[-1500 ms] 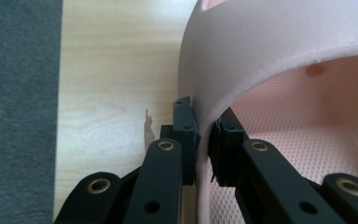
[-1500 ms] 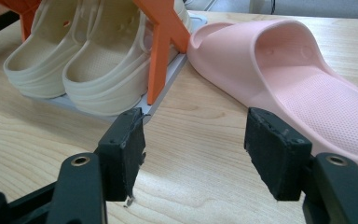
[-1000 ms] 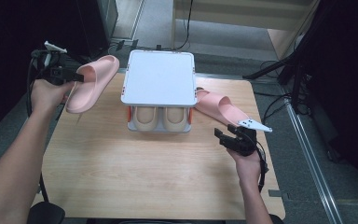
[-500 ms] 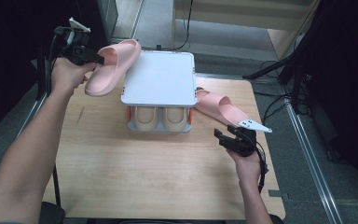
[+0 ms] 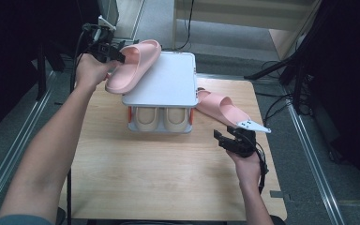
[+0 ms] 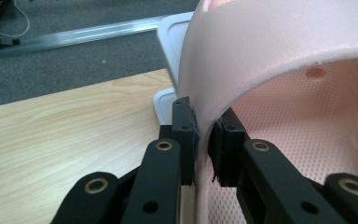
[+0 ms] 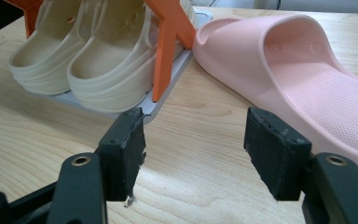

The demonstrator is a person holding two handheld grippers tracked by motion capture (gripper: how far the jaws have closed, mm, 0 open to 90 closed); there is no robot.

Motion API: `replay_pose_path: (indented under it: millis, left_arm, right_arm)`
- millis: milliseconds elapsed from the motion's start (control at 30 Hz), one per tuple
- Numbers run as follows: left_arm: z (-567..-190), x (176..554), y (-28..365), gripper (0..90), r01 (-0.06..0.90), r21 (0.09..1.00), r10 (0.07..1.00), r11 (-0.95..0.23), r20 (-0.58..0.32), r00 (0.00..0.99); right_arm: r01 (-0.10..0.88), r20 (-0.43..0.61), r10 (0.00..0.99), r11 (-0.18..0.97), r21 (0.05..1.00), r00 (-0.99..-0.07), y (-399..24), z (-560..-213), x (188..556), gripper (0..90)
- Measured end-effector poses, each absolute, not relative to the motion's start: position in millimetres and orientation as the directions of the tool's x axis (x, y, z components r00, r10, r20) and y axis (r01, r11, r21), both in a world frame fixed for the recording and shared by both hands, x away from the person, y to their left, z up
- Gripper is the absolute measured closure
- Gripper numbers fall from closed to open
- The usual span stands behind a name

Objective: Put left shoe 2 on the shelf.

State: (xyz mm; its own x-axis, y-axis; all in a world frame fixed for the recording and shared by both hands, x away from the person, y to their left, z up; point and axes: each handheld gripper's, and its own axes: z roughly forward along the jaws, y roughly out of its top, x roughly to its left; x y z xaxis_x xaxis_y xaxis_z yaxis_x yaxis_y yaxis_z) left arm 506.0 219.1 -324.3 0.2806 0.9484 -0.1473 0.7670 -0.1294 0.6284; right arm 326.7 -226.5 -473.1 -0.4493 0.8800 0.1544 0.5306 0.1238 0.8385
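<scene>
A light wooden bench (image 5: 159, 173) carries a small white two-tier shoe rack with orange uprights (image 5: 161, 84). A pair of cream perforated clogs (image 7: 88, 51) stands side by side on its lower shelf. Grey carpeted floor (image 5: 309, 140) surrounds the bench.

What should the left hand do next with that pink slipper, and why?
Probably lower it flat onto the white rack top. The left hand-held gripper pinches the pink slipper by its strap, tilted over the top's left edge, while beige shoes already occupy the shelf beneath.
</scene>
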Motion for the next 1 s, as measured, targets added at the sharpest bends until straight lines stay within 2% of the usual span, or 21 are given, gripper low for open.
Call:
replay_pose_path:
  millis: [433, 667, 1000]
  left_arm:
    - [-334, 517, 186, 78.9, 0.762, 0.618, 0.945, -0.192, -0.094, 0.315]
    - [-332, 514, 184, 70.6, 0.764, 0.614, 0.933, -0.201, -0.118, 0.341]
    - [-331, 506, 184, 67.8, 0.768, 0.603, 0.924, -0.218, -0.127, 0.361]
  right_arm:
    - [0.530, 0.156, 0.877, 0.125, 0.839, -0.455, -226, -473, 327, 38.8]
    - [0.529, 0.156, 0.875, 0.128, 0.839, -0.458, -226, -473, 327, 38.8]
    - [0.530, 0.156, 0.875, 0.128, 0.838, -0.458, -225, -473, 328, 38.8]
